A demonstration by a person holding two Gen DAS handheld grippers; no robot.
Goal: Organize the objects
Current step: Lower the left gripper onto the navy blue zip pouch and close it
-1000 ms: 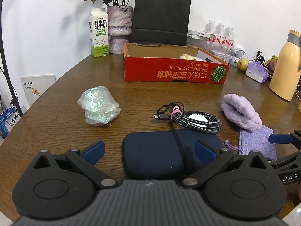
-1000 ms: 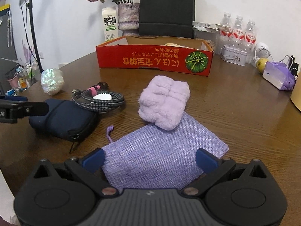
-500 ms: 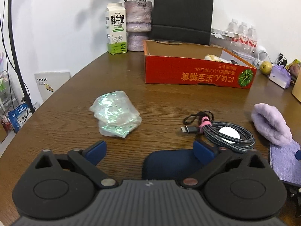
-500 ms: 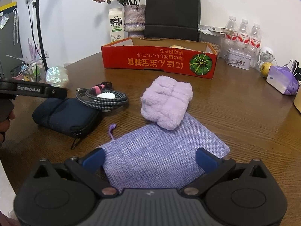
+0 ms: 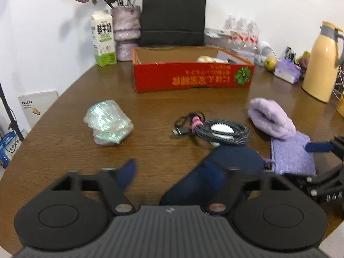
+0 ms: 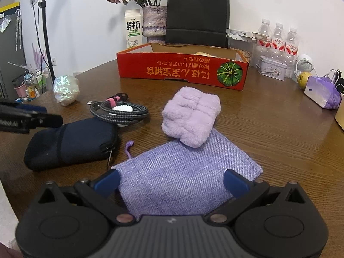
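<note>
My left gripper (image 5: 172,172) swung back right; its open fingers sat over the blue pouch (image 6: 71,142) at the lower left. My right gripper (image 6: 171,182) stayed open over the purple bag (image 6: 185,178).

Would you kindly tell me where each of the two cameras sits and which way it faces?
Left wrist view: rides on the left gripper, low over the table, facing the red box; its own fingers frame the navy pouch, and the right gripper shows at the right edge.
Right wrist view: rides on the right gripper, looking across the lilac bag; the left gripper enters at the left.
Both show the coiled cable and the fluffy purple towel.
</note>
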